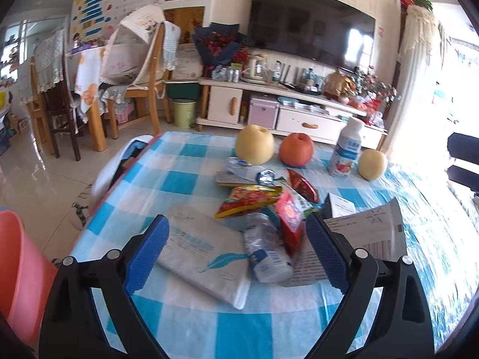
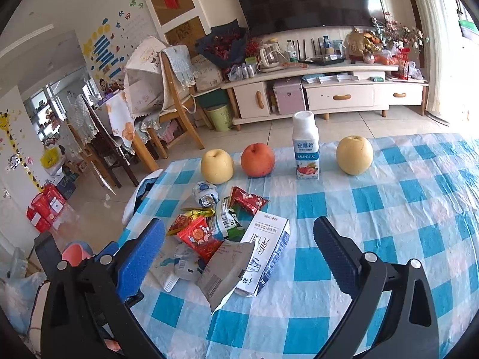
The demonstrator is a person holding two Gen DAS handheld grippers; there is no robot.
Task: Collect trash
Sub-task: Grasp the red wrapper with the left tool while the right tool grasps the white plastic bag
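Where the lower edge of each wrist view begins, a pair of black tongs with blue ribbed pads fills the foreground: the left gripper (image 1: 236, 248) stands wide apart and empty above the checked tablecloth (image 1: 185, 179), and the right gripper (image 2: 239, 254) is likewise spread wide and holds nothing. Between the left pads, at centre frame, lies a flat white tissue pack (image 1: 203, 254) with a crushed clear plastic bottle (image 1: 266, 251) touching its right edge. Just beyond the bottle sit a red wrapper (image 1: 289, 221) and a yellow-and-red snack packet (image 1: 248, 200), overlapping one another. To the right, a torn milk carton (image 1: 368, 227) lies flattened beside the right pad; in the right wrist view the same carton (image 2: 257, 257) occupies the lower centre. Further up the pile, a dark red sachet (image 1: 302, 185) and a crumpled foil-lidded cup (image 1: 248, 170) rest on a thin flat card. The trash is thus heaped together at centre of the table, near its left side. Behind the heap, in a row across the middle of the frame, stand a yellow pear (image 1: 254, 143), a red apple (image 1: 296, 149), an upright yoghurt bottle (image 1: 345, 149) and a second pear (image 1: 372, 164). A pink bin (image 1: 21, 272) shows at the lower left edge. At the top of the frame, a television (image 1: 311, 24) hangs above a cluttered white cabinet (image 1: 287, 113).
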